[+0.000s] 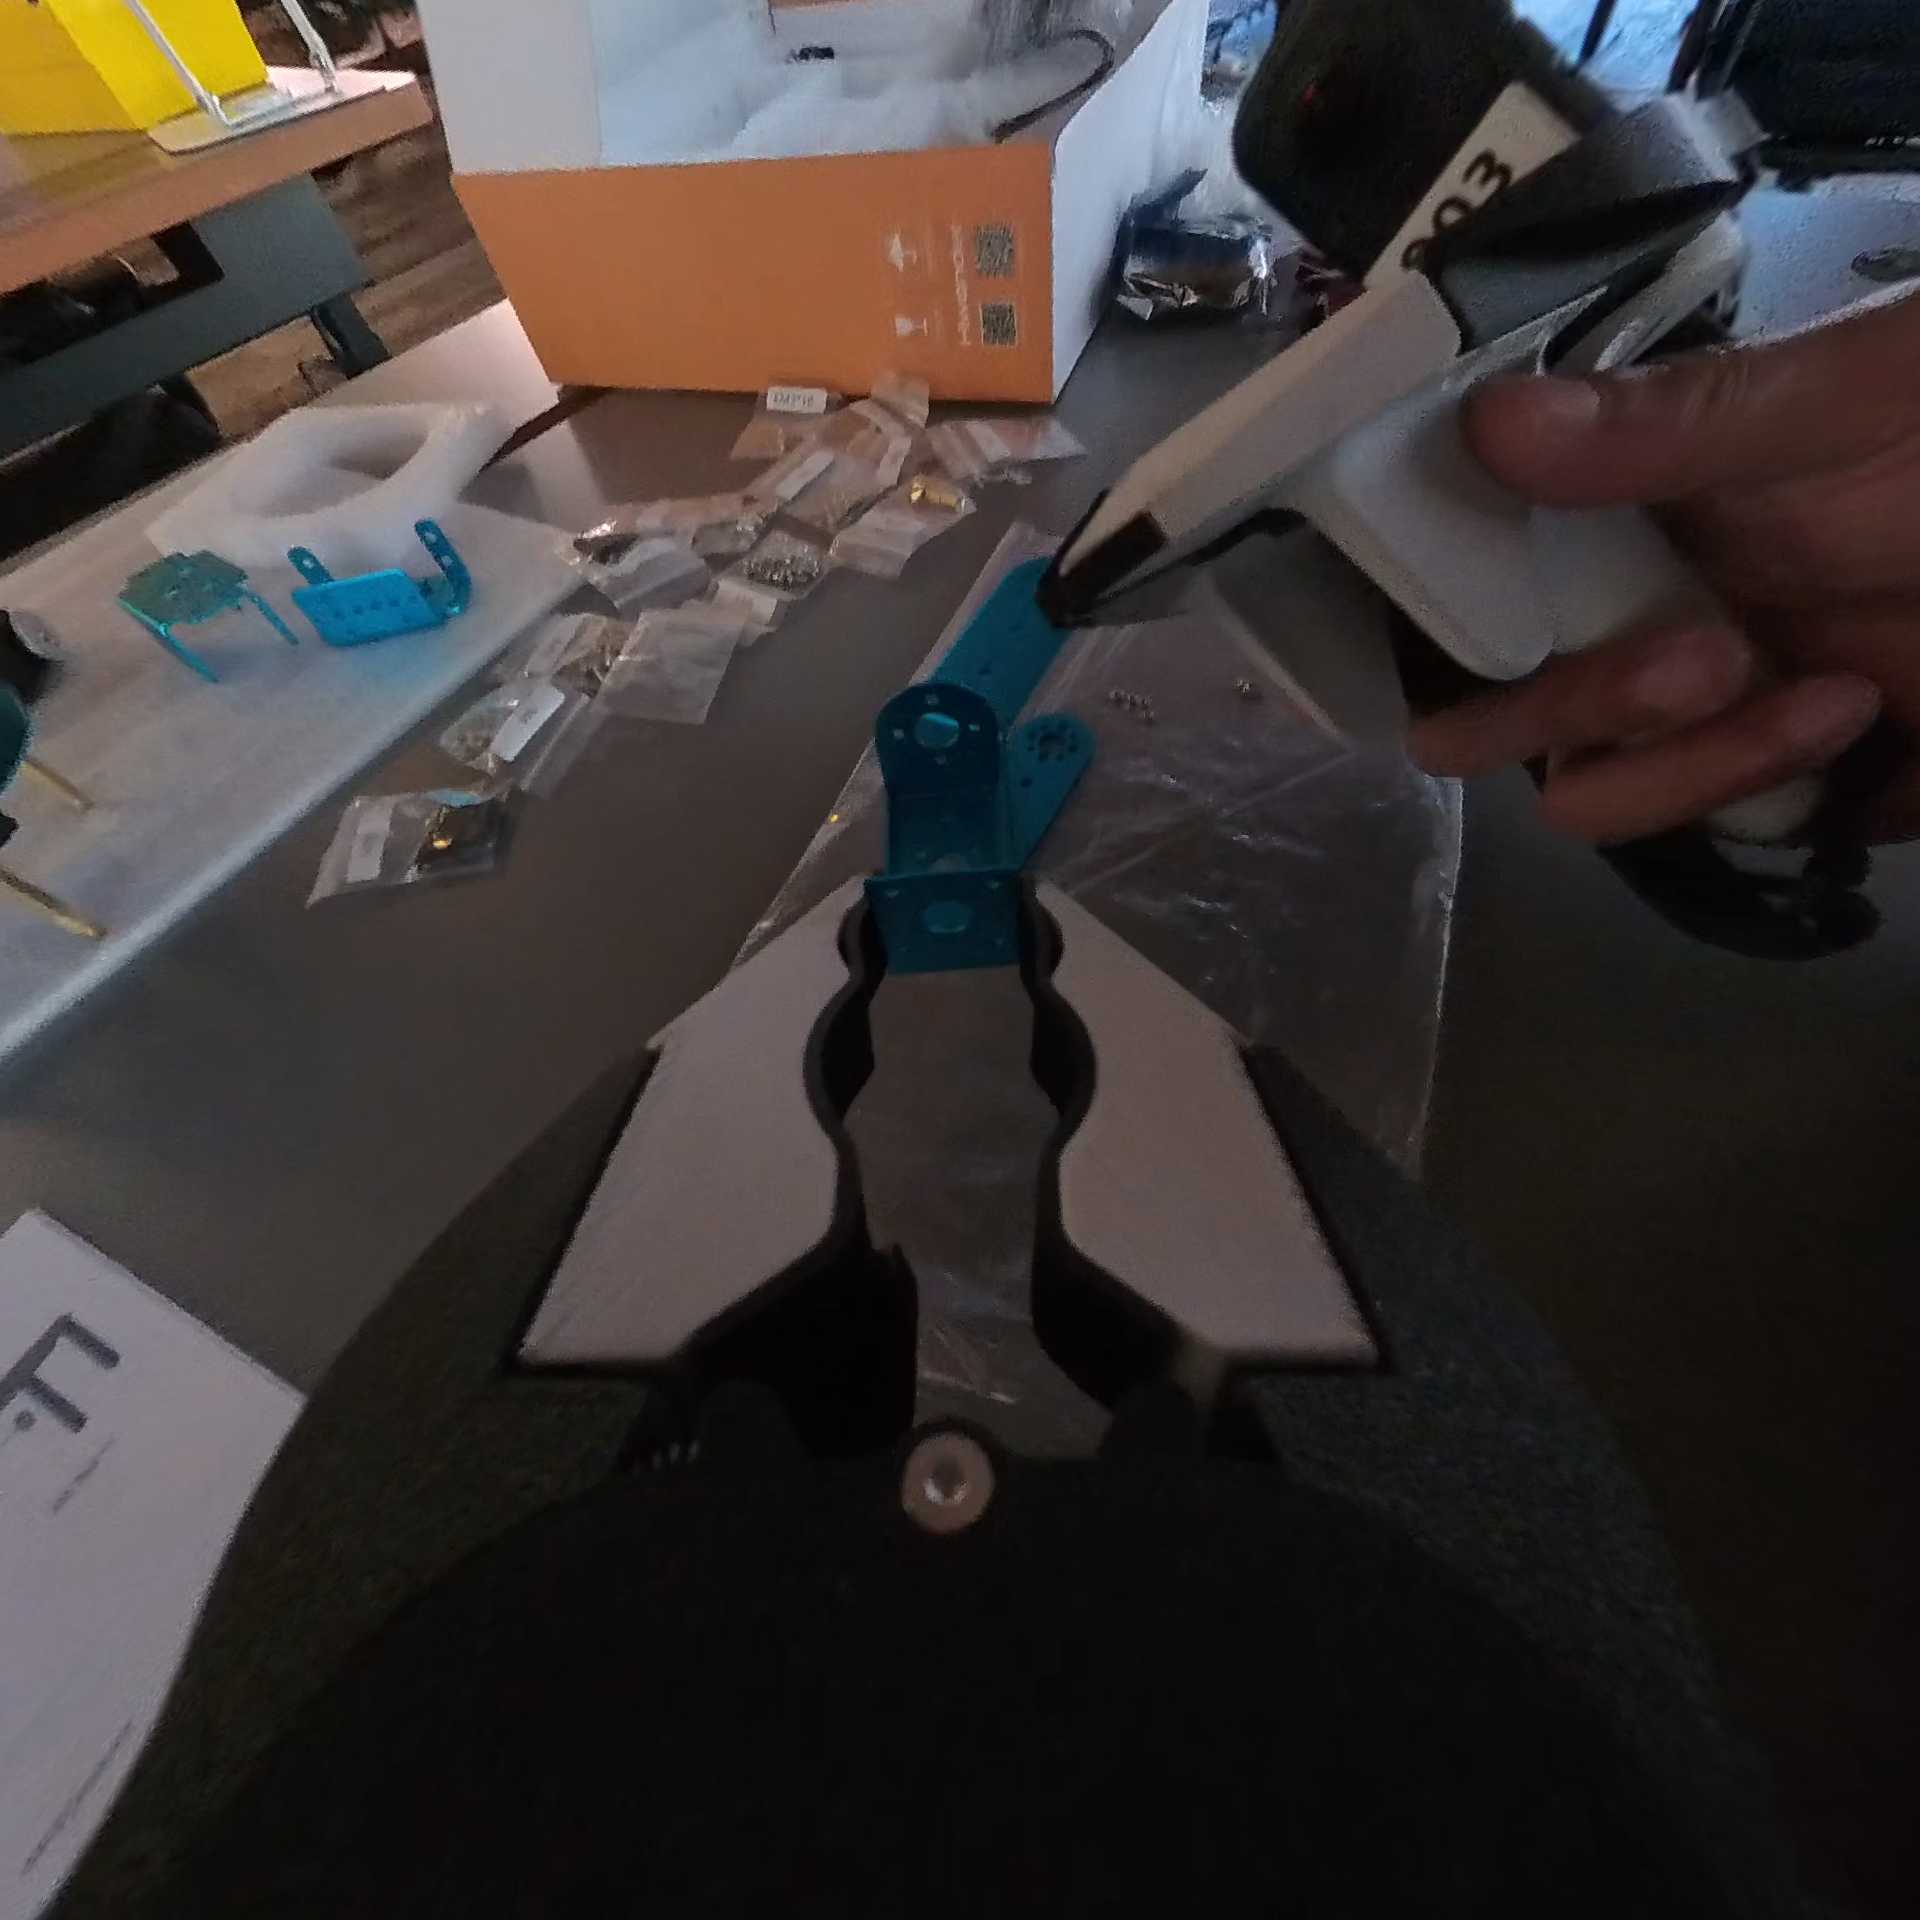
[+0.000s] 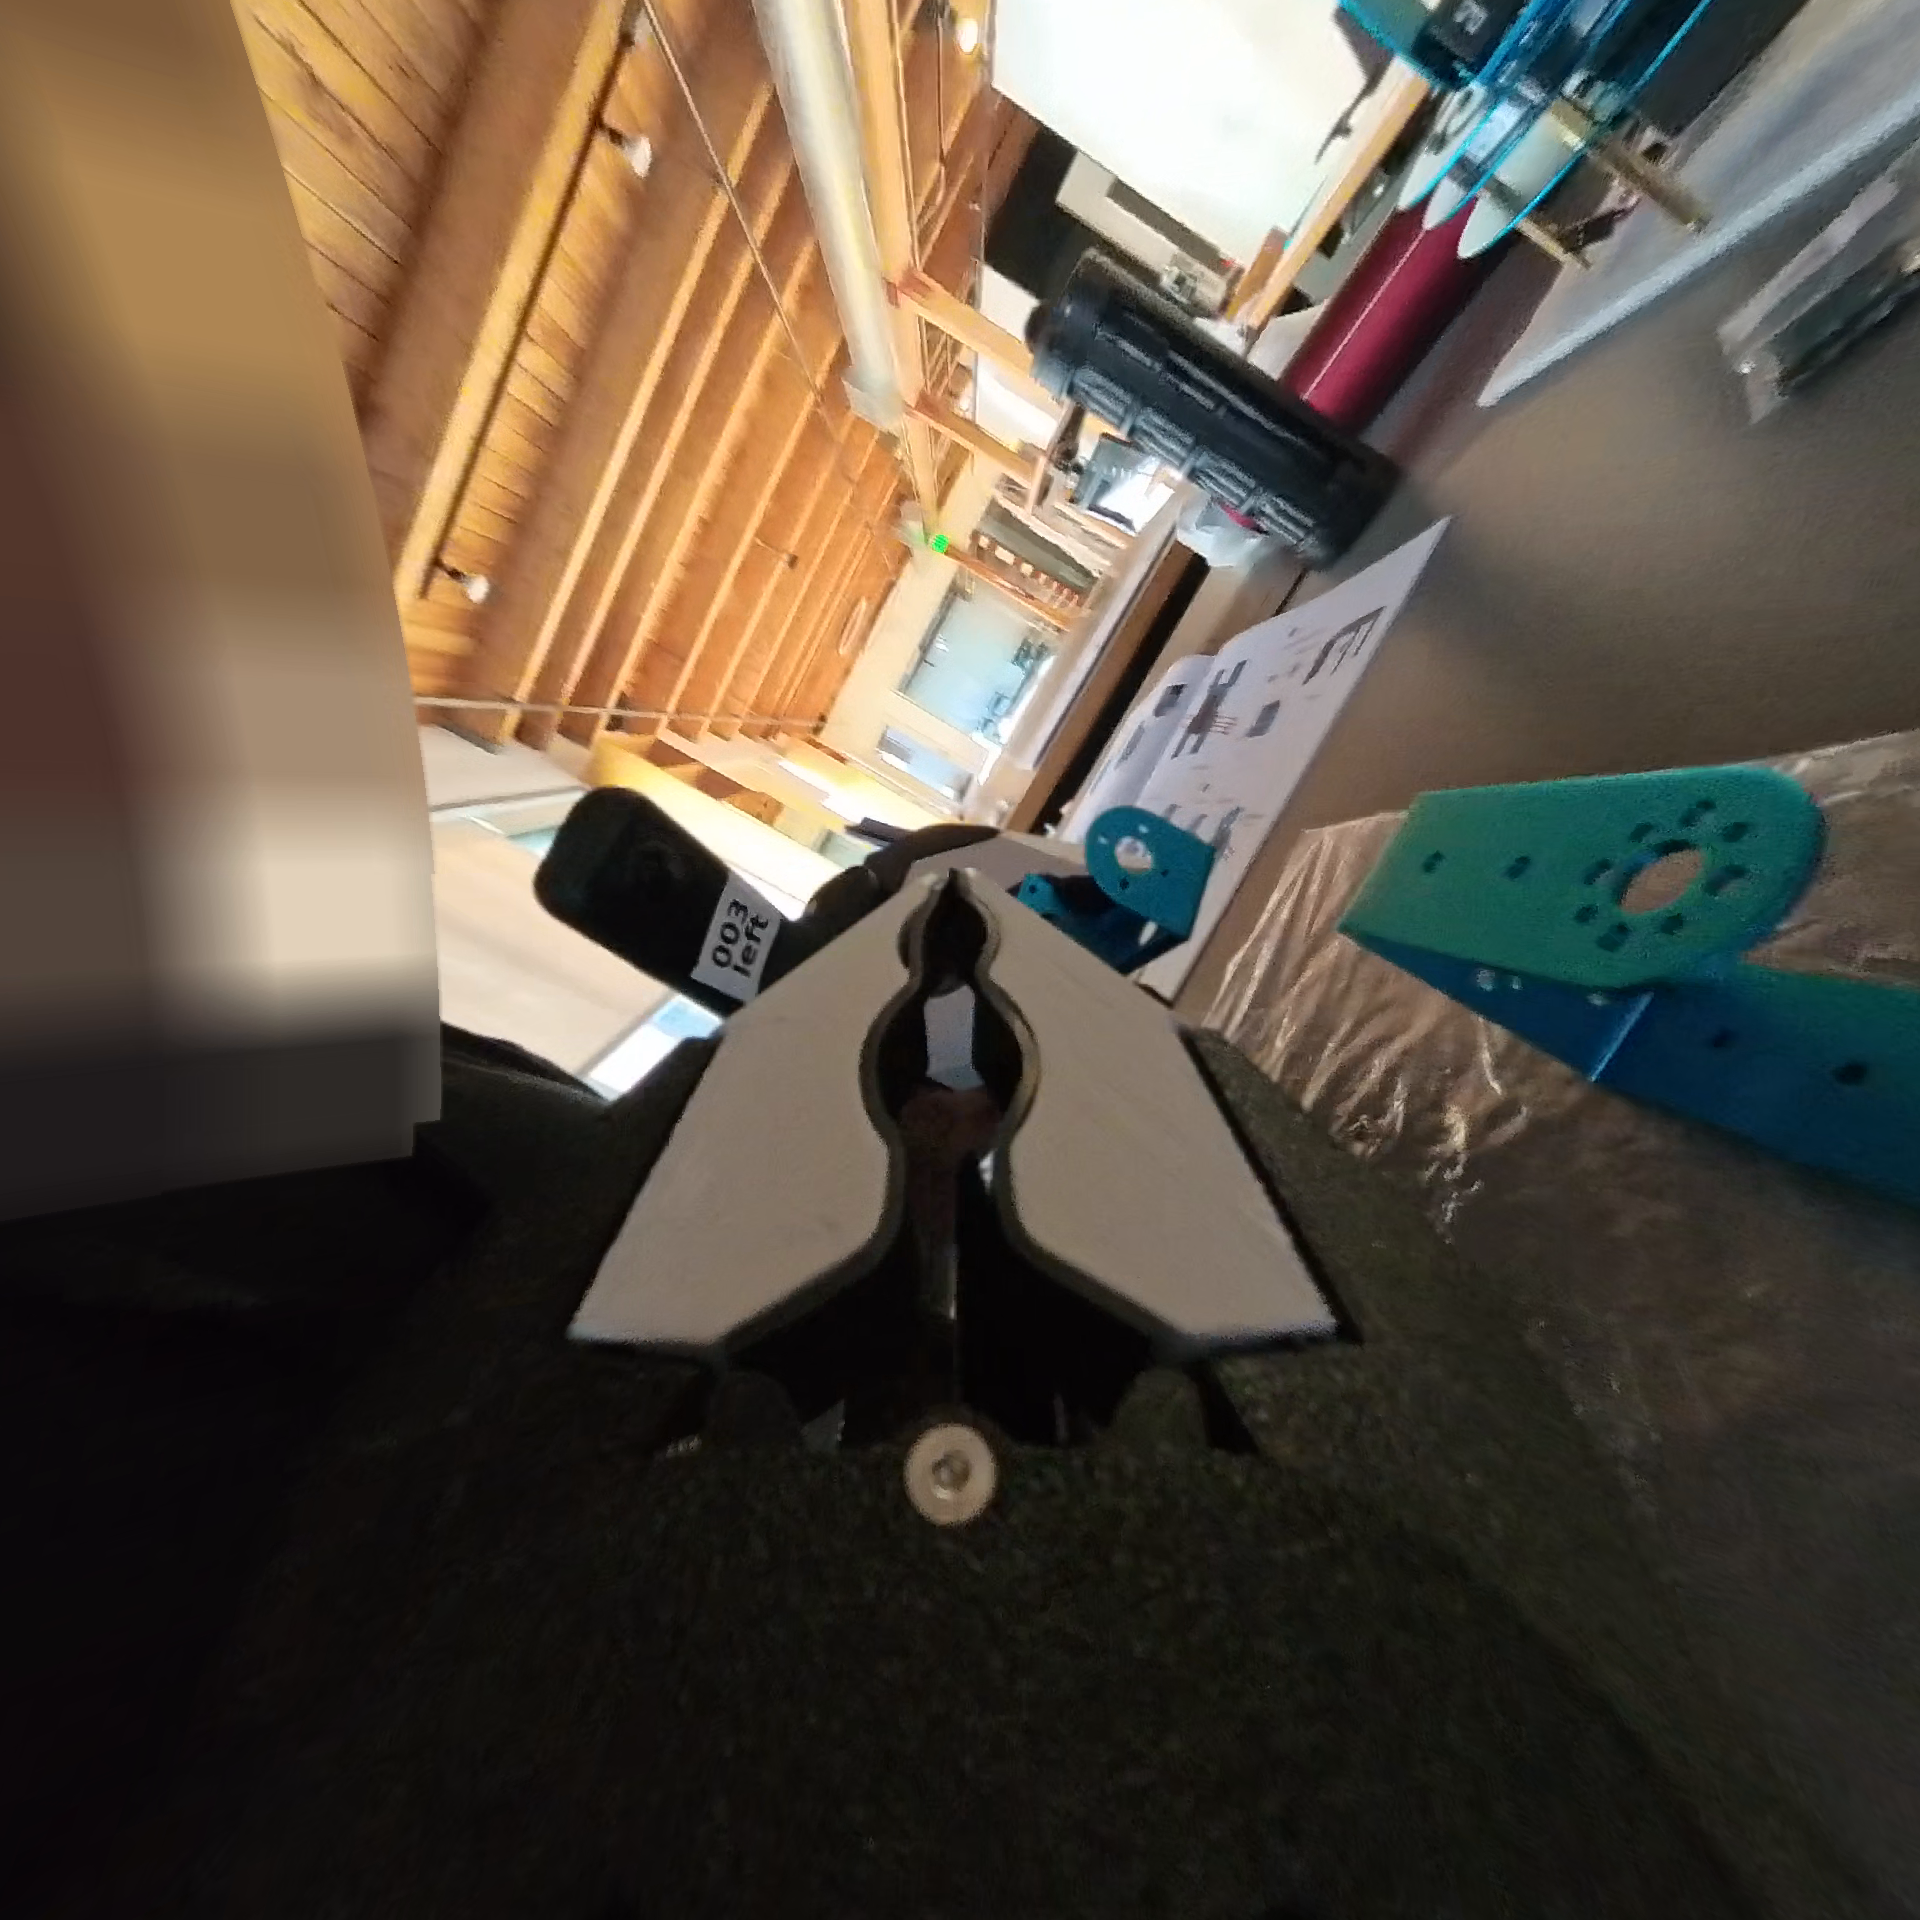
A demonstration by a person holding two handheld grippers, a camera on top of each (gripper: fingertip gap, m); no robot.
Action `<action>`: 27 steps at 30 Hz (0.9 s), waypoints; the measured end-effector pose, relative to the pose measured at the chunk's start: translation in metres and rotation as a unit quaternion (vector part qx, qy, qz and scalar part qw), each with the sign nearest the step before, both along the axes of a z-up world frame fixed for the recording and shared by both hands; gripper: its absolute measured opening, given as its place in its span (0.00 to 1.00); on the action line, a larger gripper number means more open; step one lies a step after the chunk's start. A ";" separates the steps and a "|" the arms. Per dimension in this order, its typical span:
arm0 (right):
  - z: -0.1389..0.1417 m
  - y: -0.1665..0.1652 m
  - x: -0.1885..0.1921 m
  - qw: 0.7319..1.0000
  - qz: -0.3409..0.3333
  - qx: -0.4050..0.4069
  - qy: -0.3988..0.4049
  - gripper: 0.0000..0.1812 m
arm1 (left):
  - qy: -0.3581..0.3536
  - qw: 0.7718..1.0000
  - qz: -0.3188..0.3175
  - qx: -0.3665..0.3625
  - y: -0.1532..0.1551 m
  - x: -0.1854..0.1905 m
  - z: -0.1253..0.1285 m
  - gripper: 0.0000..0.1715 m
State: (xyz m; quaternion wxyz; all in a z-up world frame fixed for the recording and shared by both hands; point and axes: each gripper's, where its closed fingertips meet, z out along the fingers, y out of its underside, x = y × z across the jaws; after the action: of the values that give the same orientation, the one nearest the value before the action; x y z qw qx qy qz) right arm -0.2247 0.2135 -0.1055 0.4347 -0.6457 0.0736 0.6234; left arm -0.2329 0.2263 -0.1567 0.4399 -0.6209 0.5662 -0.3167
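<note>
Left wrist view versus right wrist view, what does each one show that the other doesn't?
Only the left wrist view shows the orange box, the small parts bags and the foam block. Only the right wrist view shows the wooden ceiling and a black cylinder. Both show the small teal bracket clamped in the left hand-held gripper.

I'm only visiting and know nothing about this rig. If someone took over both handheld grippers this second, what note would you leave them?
Left gripper: jaws shut on the base of a teal U-bracket, which is held upright over the clear plastic sheet.
Right gripper: jaws shut and empty. A hand holds it, with the tips at the far end of the long blue plate. I cannot tell whether they touch it.
Two more blue brackets stand to the left. Small bags of hardware lie in front of the orange box.
</note>
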 end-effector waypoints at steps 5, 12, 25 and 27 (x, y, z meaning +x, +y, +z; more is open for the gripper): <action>-0.041 -0.005 -0.007 0.971 0.005 -0.025 -0.237 0.00 | 0.038 0.998 0.048 0.033 0.029 -0.024 -0.007 0.14; -0.095 -0.007 -0.017 0.837 0.096 -0.010 -0.539 0.10 | 0.076 0.993 0.058 0.065 0.039 -0.051 -0.020 0.14; -0.110 -0.007 -0.022 0.807 0.170 0.018 -0.565 0.09 | 0.082 0.994 0.053 0.052 0.030 -0.054 -0.027 0.14; -0.109 -0.007 -0.020 0.805 0.163 0.019 -0.569 0.08 | 0.082 0.994 0.054 0.052 0.031 -0.055 -0.026 0.14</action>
State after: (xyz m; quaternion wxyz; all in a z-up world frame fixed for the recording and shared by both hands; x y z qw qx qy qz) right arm -0.2449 0.2068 -0.2147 0.3026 -0.8788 -0.3055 0.2068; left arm -0.2877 0.2572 -0.1825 0.4404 -0.6509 0.5815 -0.2104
